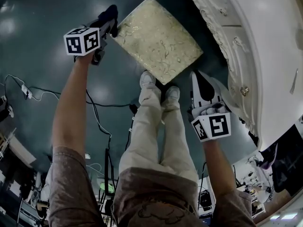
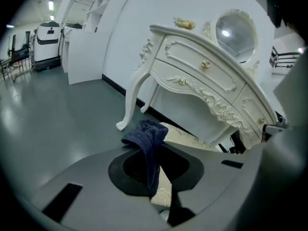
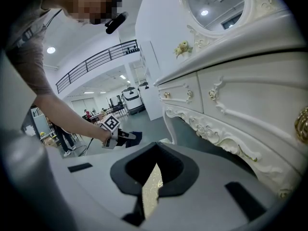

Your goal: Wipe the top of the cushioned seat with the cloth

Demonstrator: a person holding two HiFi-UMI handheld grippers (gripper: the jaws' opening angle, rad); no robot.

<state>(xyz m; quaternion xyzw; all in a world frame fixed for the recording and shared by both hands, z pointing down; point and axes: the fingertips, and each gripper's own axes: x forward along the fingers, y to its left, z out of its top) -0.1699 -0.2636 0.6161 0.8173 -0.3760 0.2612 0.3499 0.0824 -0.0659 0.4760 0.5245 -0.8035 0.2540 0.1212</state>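
The cushioned seat [image 1: 158,39] has a cream-gold patterned top and stands on the dark floor in front of my feet. My left gripper [image 1: 105,28] is at the seat's left corner, shut on a dark blue cloth [image 1: 111,14]. In the left gripper view the cloth [image 2: 147,146] hangs bunched between the jaws, with the seat [image 2: 185,136] just beyond. My right gripper [image 1: 202,85] hovers by the seat's right corner, shut and holding nothing. Through the thin slit between its jaws a strip of the seat [image 3: 151,189] shows. The left gripper [image 3: 117,137] and cloth [image 3: 134,137] also appear there.
A white ornate dressing table [image 1: 246,46] with an oval mirror [image 2: 236,32] stands close on the right of the seat. My shoes [image 1: 160,85] touch the seat's near corner. Cables [image 1: 102,112] trail over the floor behind me on the left.
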